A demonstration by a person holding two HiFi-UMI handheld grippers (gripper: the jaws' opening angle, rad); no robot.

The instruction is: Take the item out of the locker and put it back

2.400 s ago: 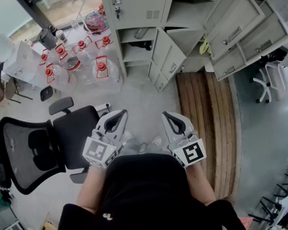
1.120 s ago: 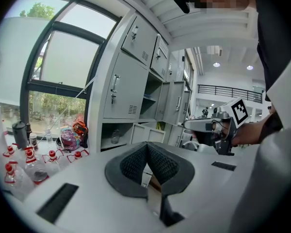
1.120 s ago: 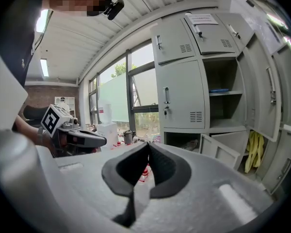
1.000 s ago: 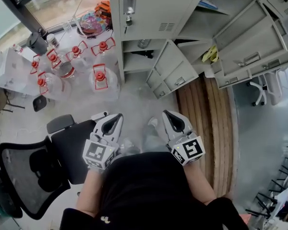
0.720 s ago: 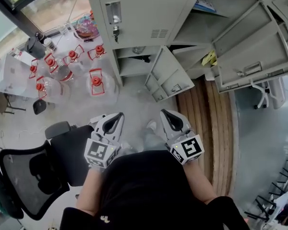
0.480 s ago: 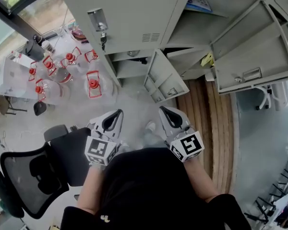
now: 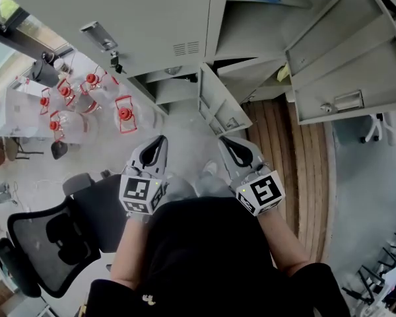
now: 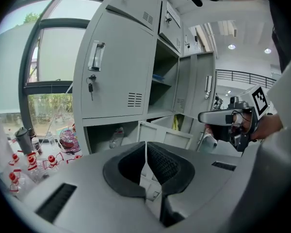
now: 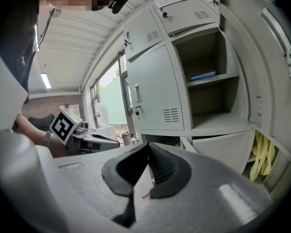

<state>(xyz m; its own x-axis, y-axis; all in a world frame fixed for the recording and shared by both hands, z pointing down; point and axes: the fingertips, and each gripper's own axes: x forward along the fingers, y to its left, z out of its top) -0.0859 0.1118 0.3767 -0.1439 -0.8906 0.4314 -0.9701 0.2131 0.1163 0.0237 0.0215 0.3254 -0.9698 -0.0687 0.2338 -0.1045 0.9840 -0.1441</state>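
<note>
Right now the left hand-held gripper and the right hand-held gripper sit low in the middle of the head view, both clenched shut and holding nothing. A clear bottle lies inside the locker's low open box, up above them.

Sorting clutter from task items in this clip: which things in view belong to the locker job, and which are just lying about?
Job in hand:
- locker
- left gripper and right gripper, both shut and empty
- stored things, any of which may be the item: clear bottle, yellow thing, blue sheet

Lying about:
- red-capped jugs
- office chair
</note>
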